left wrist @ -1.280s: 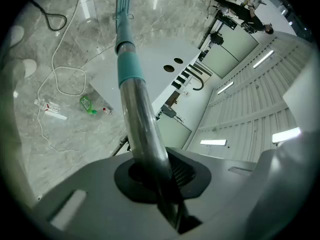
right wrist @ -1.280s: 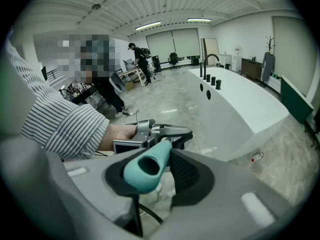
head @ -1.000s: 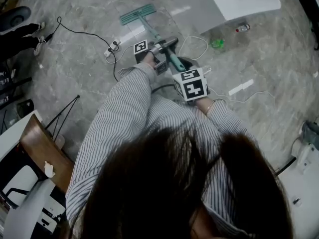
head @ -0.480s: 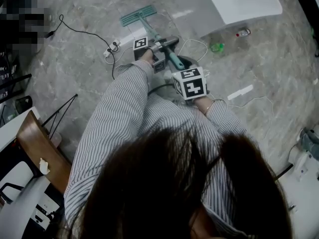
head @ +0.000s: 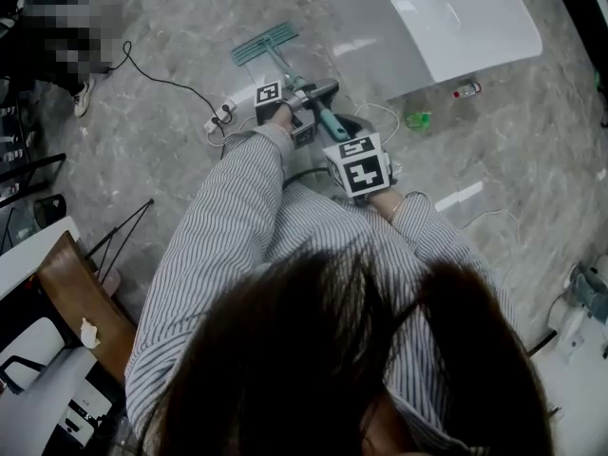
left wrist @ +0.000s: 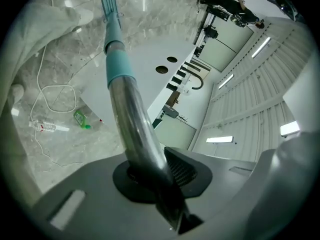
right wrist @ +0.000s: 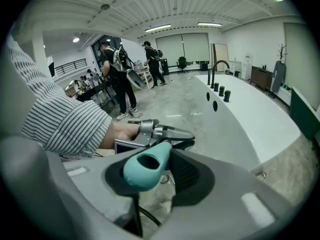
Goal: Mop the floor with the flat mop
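Note:
The flat mop's teal head [head: 264,44] lies on the grey marble floor, its pole slanting back towards me. My left gripper [head: 306,98] is around the metal pole [left wrist: 131,119] below the teal collar. Its jaws are opening, and the pads still touch the pole in the left gripper view. Lower on the pole, my right gripper [head: 344,139] is shut on the teal handle end [right wrist: 147,170]. In the left gripper view the mop head [left wrist: 109,4] shows far up the pole. My left gripper [left wrist: 160,173] and right gripper [right wrist: 160,174] both show the mop between their jaws.
A white bathtub [head: 456,17] stands just beyond the mop. A green bottle [head: 416,119] and a small bottle [head: 465,89] lie on the floor to the right. A power strip [head: 220,114] with cables lies to the left. A chair [head: 76,283] stands behind me at the left. People [right wrist: 117,69] stand farther off.
Both grippers and the mop have slid a little farther away from me across the floor, towards the bathtub. The head view has shifted with them.

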`<action>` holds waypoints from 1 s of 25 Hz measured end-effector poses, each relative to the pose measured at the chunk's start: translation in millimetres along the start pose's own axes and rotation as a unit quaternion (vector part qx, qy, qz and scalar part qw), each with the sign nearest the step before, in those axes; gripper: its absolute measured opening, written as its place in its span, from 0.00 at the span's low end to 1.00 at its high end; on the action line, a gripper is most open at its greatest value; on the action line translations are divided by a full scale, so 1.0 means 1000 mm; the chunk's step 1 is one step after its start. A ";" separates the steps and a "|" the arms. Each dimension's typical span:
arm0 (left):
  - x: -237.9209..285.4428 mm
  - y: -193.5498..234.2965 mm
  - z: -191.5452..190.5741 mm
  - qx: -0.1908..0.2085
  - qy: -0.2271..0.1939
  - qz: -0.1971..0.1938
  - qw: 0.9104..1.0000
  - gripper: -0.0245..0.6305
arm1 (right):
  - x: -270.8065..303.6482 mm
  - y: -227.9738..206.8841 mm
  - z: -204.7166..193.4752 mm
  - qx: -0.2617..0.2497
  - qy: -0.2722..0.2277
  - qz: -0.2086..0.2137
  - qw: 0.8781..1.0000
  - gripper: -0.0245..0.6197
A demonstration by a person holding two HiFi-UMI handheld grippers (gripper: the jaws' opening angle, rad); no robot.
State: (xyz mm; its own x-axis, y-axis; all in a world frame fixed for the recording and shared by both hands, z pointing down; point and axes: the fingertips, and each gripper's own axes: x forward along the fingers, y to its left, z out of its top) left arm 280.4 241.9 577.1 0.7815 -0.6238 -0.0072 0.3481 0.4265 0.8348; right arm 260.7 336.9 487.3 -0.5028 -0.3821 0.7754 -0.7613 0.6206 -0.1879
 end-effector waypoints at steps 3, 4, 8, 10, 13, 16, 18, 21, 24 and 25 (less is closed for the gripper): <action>0.009 -0.015 0.035 0.006 0.003 0.008 1.000 0.12 | 0.027 -0.011 0.026 -0.002 -0.002 -0.005 1.000 0.22; 0.012 -0.021 0.049 0.008 0.005 0.011 1.000 0.12 | 0.038 -0.014 0.036 -0.002 -0.003 -0.008 1.000 0.22; 0.018 -0.054 0.114 0.008 0.013 0.026 1.000 0.11 | 0.090 -0.024 0.088 0.009 0.001 -0.015 1.000 0.22; 0.021 -0.077 0.151 0.009 0.017 0.033 0.999 0.11 | 0.118 -0.026 0.123 0.015 0.001 -0.018 1.000 0.22; 0.022 -0.116 0.204 0.006 0.023 0.035 0.999 0.11 | 0.155 -0.024 0.179 0.008 0.016 -0.021 1.000 0.22; 0.024 -0.156 0.257 0.000 0.026 0.039 0.999 0.10 | 0.193 -0.026 0.236 0.016 0.023 -0.024 0.999 0.22; 0.028 -0.179 0.292 -0.001 0.028 0.045 0.999 0.10 | 0.218 -0.030 0.270 0.032 0.021 -0.026 0.999 0.22; 0.034 -0.212 0.338 0.004 0.040 0.053 0.998 0.11 | 0.254 -0.036 0.318 0.051 0.011 -0.029 0.998 0.22; 0.040 -0.240 0.385 0.018 0.043 0.055 0.997 0.12 | 0.287 -0.043 0.361 0.057 0.005 -0.028 0.998 0.22; 0.044 -0.248 0.399 0.021 0.039 0.055 0.998 0.12 | 0.297 -0.047 0.373 0.055 0.005 -0.027 0.998 0.22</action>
State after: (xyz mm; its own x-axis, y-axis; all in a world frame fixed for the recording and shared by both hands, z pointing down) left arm 21.3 -152.9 589.4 0.8526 -0.5208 0.0435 0.2380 0.4608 0.8550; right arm -6.0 -61.3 501.6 -0.4564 -0.4048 0.7924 -0.8277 0.5200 -0.2111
